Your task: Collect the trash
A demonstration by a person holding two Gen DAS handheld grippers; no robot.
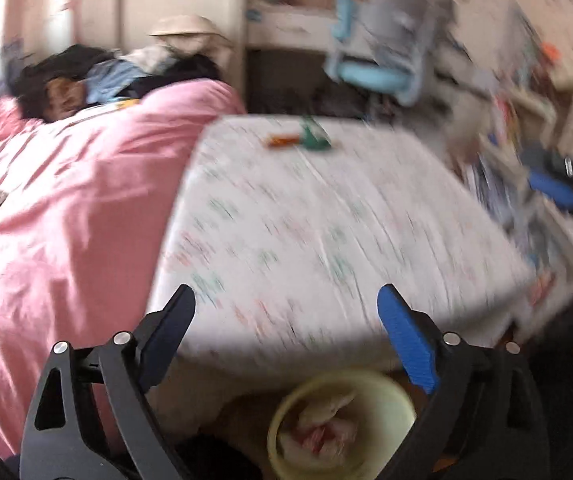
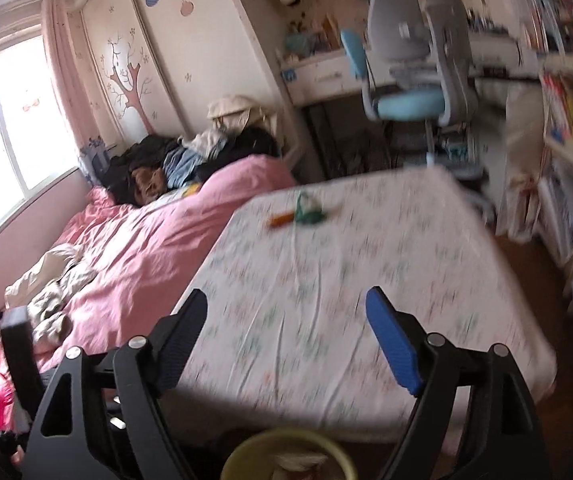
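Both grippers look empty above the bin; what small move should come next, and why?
Probably reach the right gripper toward the orange wrapper and green scrap on the far part of the bed. Both it and the left gripper are open and empty, the bin already holds crumpled trash, and those scraps remain.

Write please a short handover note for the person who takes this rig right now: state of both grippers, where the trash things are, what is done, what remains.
Left gripper: open, nothing between its fingers.
Right gripper: open, also empty.
Bin: on the floor at the near edge of the bed, just below both grippers; crumpled wrappers already lie inside.
Left to do: an orange item and a green item lie together on the far part of the patterned sheet. The views are blurred, so I cannot tell what they are.
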